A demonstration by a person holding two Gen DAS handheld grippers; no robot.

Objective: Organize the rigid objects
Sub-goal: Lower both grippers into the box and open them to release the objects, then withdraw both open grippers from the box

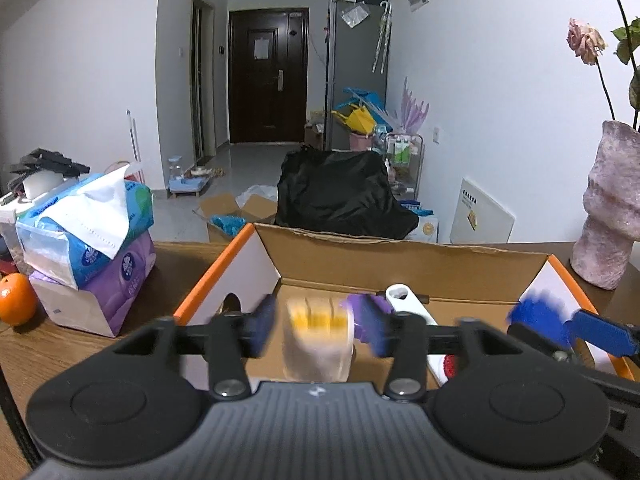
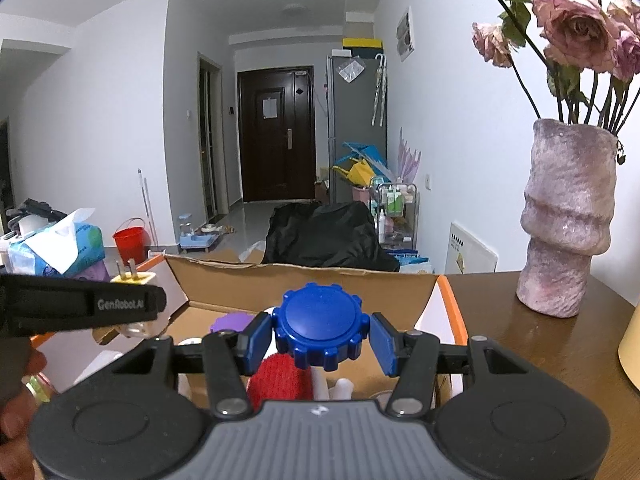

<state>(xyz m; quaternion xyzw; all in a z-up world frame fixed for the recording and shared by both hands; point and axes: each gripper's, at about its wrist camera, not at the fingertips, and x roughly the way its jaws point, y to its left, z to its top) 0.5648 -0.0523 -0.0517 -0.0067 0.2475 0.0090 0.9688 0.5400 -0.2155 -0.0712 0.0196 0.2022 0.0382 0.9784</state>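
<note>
Left tool (image 1: 316, 328) parted around a plug (image 1: 318, 338) above the box (image 1: 400, 264).

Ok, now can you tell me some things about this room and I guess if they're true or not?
1. The bumpy vase holds pink flowers. True.
2. The orange lies inside the cardboard box. False: it sits on the table, beside the tissue packs.
3. The door at the end of the hall is dark. True.
4. The bucket on the floor is blue. False: it is red.
5. A blue ridged cap sits between the fingers of the right gripper. True.
</note>
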